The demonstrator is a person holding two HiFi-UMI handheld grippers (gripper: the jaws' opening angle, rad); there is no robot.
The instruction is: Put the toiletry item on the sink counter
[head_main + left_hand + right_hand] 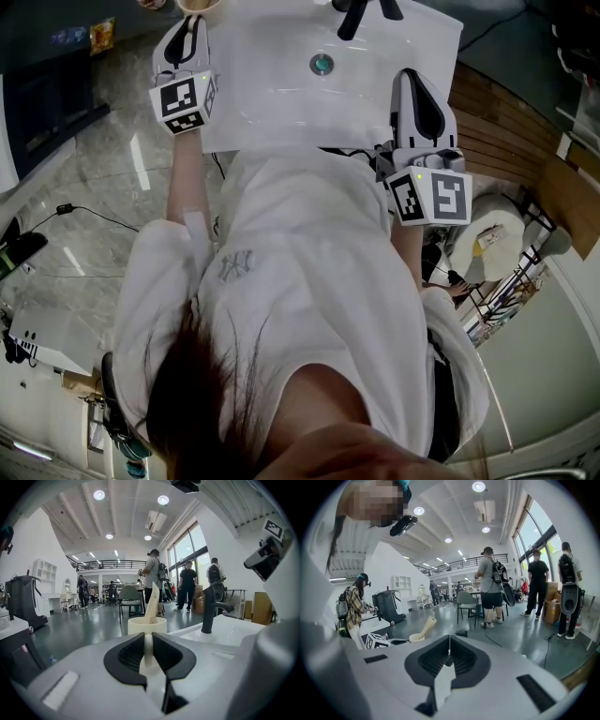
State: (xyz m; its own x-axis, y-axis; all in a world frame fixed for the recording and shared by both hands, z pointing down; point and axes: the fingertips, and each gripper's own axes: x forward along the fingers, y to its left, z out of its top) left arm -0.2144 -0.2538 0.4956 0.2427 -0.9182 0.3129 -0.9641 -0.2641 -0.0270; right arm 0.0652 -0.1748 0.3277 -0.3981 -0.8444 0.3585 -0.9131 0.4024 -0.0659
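Dark hair and a white T-shirt (309, 281) fill the foreground, seen from above. Just beyond, the right gripper (449, 641) hangs over the front right rim of the white ceramic sink (281, 94), jaws fully together and empty, probably parked clear. At the sink's left edge, the left gripper (148, 637) appears clamped on a narrow part of a cream cup (147, 625). It holds the cup upright, so the slanted cream squeeze tube (152, 599) stays inside. Whether the cup rests on the counter is hidden. Beyond stands a black tap (208, 613).
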